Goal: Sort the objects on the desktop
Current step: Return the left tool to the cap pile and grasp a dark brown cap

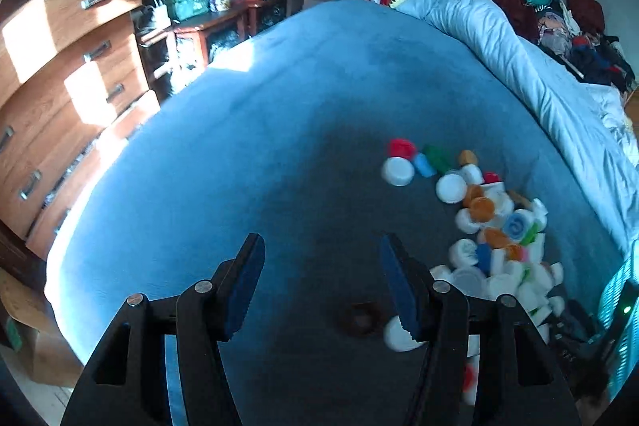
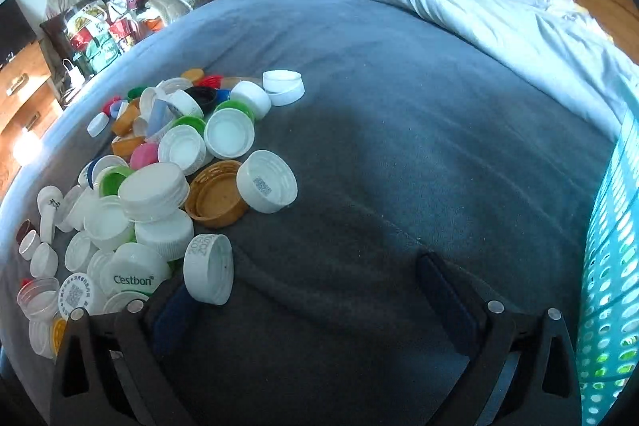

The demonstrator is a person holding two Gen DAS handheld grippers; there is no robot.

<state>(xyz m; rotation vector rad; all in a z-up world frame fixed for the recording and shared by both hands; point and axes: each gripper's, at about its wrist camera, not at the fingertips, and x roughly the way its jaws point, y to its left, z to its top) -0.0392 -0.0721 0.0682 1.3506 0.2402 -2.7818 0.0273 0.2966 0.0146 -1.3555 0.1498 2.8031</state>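
bottle caps (image 2: 159, 194) left of right tongs (image 2: 303, 290), apart

A loose heap of plastic bottle caps (image 2: 159, 186) is lying on a blue-grey bed blanket (image 2: 379, 146), mostly white ones mixed with orange, green, red, pink and blue. Many are sitting open side up; a few are tilting on edge. A turquoise perforated basket (image 2: 611, 286) is standing well apart from the heap.
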